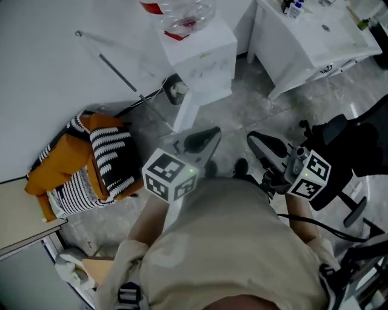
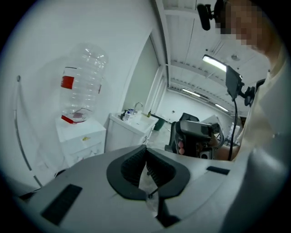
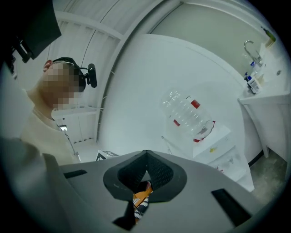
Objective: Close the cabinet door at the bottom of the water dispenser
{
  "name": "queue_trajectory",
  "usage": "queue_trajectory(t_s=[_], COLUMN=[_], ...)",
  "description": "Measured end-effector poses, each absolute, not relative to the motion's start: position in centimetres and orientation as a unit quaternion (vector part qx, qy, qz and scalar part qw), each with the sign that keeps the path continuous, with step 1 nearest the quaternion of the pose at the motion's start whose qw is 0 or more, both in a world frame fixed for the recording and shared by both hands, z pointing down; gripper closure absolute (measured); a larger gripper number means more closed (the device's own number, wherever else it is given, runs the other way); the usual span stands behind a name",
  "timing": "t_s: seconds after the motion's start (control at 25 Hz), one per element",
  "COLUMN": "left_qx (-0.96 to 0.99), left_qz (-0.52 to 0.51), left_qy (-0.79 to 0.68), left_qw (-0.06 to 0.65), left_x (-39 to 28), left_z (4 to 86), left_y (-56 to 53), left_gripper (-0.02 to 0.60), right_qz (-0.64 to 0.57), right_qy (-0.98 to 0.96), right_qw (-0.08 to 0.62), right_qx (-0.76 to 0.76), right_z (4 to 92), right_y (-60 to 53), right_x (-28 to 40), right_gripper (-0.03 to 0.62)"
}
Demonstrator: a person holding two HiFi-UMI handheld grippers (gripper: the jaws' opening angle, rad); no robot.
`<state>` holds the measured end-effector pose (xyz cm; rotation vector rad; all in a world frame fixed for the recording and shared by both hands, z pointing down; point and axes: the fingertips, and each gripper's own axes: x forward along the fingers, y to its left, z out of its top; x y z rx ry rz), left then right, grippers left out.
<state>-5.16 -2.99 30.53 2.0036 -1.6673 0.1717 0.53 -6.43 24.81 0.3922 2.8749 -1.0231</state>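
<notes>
White wall [image 1: 48,72] and grey stone floor [image 1: 242,115] fill the head view. At the far left an orange and black-striped bag [image 1: 91,160] lies slumped on the floor against the wall.

Beside it, the person's left forearm [image 1: 145,221] reaches forward from a beige sleeve, bent in front of the chest. It carries the left tongs [image 1: 206,140], with their marker cube [image 1: 170,175] above the hand. Their nose points up the frame, tipped a little downward. In the left gripper view their dark ribbed pads [image 2: 132,166] meet tip to tip, with nothing caught between them.

Ahead of both tongs and well apart from them, the water dispenser [image 1: 203,57] stands against the wall. It is a white box with a clear bottle [image 1: 182,12] bearing a red label on top. No view shows whether the cabinet door at its foot is open or shut.

To the right of the torso, the right tongs [image 1: 264,144] are held close to the body, their cube [image 1: 310,174] over the hand. They point up and to the left in the frame, roughly level. The right gripper view shows their jaws closed tip to tip and empty; the striped bag appears only through the slit behind them.

At the far right stands a white surface [image 1: 315,42] with a sink and small bottles. Below it is a black office chair [image 1: 357,145].
</notes>
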Motion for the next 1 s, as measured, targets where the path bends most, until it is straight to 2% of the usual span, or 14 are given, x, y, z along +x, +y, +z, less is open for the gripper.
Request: queue_trajectory(t_s=[0.2, 0.44, 1.0], left_qx=[0.687, 0.64, 0.614], left_qz=[0.052, 0.047, 0.088], left_qy=[-0.681, -0.74, -0.76], left_qw=[0.247, 0.201, 0.196], left_x=[-5.1, -6.1, -15.3], left_z=[29.7, 28.1, 32.3], left_y=[-3.1, -1.9, 3.4], left_gripper=[0.592, 0.592, 0.592], right_qz=[-0.31, -0.142, -0.127], right_qy=[0.932, 0.958, 0.953], right_qw=[0.009, -0.062, -0.108], right_qx=[0.188, 0.241, 0.255], right_z=[25.8, 27.8, 28.4], right_y=[-7.4, -6.9, -0.7], right_x=[1.3, 1.3, -6.0], right_gripper=[0.594, 0.594, 0.594])
